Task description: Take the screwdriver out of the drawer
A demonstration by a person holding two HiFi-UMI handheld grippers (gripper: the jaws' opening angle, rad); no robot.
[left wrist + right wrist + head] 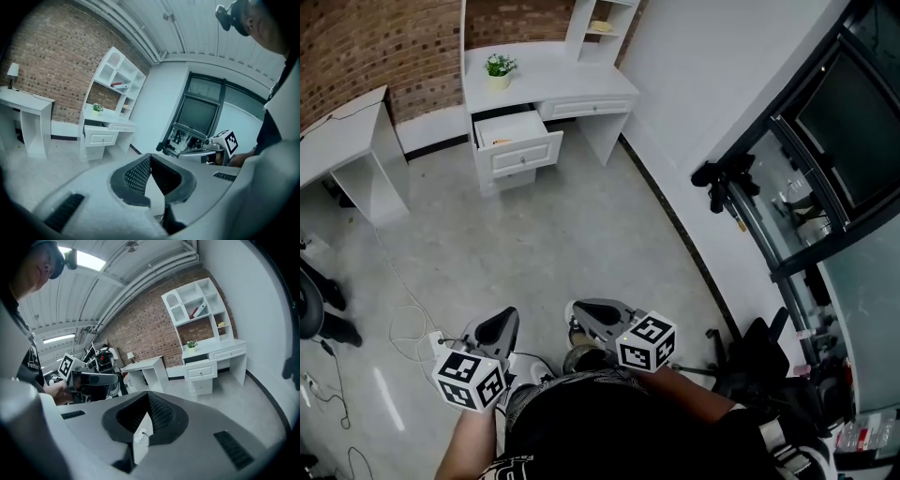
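While left gripper (pixel 499 325) and right gripper (pixel 595 312) hang low at bottom of frame, fingers of both pressed together (nothing between), open drawer (pixel 523 150) of white desk (pixel 572 82) sits upper left; screwdriver too small to make out there.

- A mock home study set up inside a lab or test studio; a white desk (pixel 581 82) with one drawer (pixel 520 141) pulled out, a potted plant (pixel 498 67) and a white shelf unit (pixel 602 23) stand against a brick wall (pixel 384 47);
- a second white table (pixel 337 131) stands beside the desk;
- loose cables (pixel 405 323) trail over the grey floor (pixel 562 234);
- equipment shows behind a dark-framed glass partition (pixel 839 122);
- a ribbed industrial ceiling (pixel 117 273) carries a strip light (pixel 86 259).
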